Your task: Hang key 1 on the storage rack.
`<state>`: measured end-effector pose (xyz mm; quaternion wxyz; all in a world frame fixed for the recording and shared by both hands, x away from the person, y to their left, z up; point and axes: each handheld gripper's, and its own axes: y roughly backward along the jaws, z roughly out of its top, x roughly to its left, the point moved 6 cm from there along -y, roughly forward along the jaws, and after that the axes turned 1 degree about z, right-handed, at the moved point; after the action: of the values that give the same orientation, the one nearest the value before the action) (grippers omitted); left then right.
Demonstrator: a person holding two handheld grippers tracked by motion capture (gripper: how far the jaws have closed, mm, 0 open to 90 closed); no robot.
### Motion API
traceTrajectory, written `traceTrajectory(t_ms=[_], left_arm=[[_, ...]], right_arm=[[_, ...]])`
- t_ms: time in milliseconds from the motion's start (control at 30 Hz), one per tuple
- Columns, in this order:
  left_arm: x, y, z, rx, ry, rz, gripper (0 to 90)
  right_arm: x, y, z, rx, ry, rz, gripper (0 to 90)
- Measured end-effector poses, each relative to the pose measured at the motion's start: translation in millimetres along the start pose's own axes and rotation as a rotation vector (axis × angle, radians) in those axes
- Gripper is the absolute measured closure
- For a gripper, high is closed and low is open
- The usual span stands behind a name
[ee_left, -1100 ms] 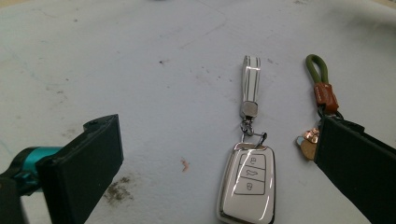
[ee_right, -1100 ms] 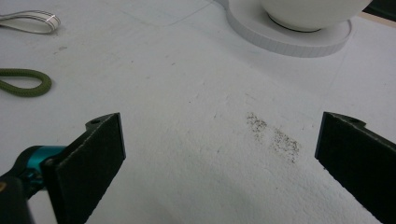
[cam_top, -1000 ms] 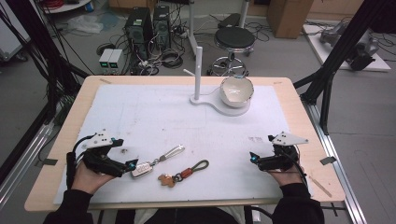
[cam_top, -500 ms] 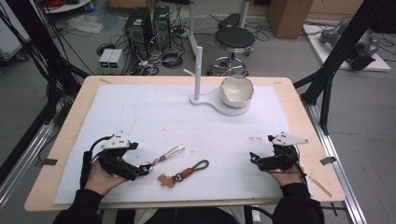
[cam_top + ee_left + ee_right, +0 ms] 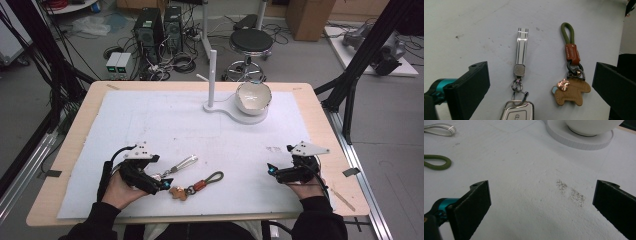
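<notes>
Two key rings lie side by side on the white mat (image 5: 200,130) near its front edge. One has a car key (image 5: 518,111) and a silver metal strap (image 5: 521,50) (image 5: 183,163). The other has a green cord loop (image 5: 568,32) (image 5: 213,177), a brown leather tab and a tan animal charm (image 5: 572,93) (image 5: 177,192). My left gripper (image 5: 165,183) (image 5: 540,82) stands open just behind them, and both rings lie between its wide jaws. My right gripper (image 5: 272,170) (image 5: 541,202) is open over bare mat at the front right, holding nothing.
A white bowl (image 5: 253,97) sits on a round white base (image 5: 579,137) with an upright post (image 5: 212,75) at the back of the mat. The wooden table's edge (image 5: 330,145) runs around the mat. A stool and computer cases stand on the floor beyond.
My left gripper has moved to the right, closer to the two key rings. The right gripper and the key rings have stayed where they were.
</notes>
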<state>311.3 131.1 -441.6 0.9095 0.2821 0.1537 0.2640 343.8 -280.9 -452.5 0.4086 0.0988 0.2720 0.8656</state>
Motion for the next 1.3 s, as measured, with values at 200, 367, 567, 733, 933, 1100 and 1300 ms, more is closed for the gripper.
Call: traceTrajectory(t_ms=[200, 367, 567, 733, 933, 1100, 1300], left_arm=[[-7.9, -9.6, 4.4, 0.019, -0.010, -0.008, 1.8], [-16.6, -22.8, 5.6, 0.058, -0.036, -0.015, 1.8], [-22.1, -32.8, 9.1, 0.081, -0.048, -0.001, 1.8], [-28.2, -37.8, 12.3, 0.090, -0.053, -0.010, 1.8], [-43.8, -53.1, 14.7, 0.138, -0.096, -0.018, 3.0], [-55.1, -69.9, 15.1, 0.193, -0.125, -0.028, 7.9], [-57.3, -74.4, 17.7, 0.203, -0.136, -0.029, 13.6]], right_arm=[[0.4, 0.1, 0.1, -0.001, 0.002, 0.000, 0.6], [0.3, 0.3, 0.6, -0.001, 0.006, -0.003, 0.6], [0.4, -0.5, 0.8, 0.001, 0.007, -0.002, 0.6], [-0.2, 0.1, 1.1, -0.003, 0.009, -0.006, 0.6], [0.2, -0.4, 1.4, -0.004, 0.014, 0.001, 0.6], [1.2, 0.3, 2.0, -0.004, 0.015, 0.000, 0.6], [0.3, -0.5, 1.8, -0.002, 0.020, -0.004, 0.6]])
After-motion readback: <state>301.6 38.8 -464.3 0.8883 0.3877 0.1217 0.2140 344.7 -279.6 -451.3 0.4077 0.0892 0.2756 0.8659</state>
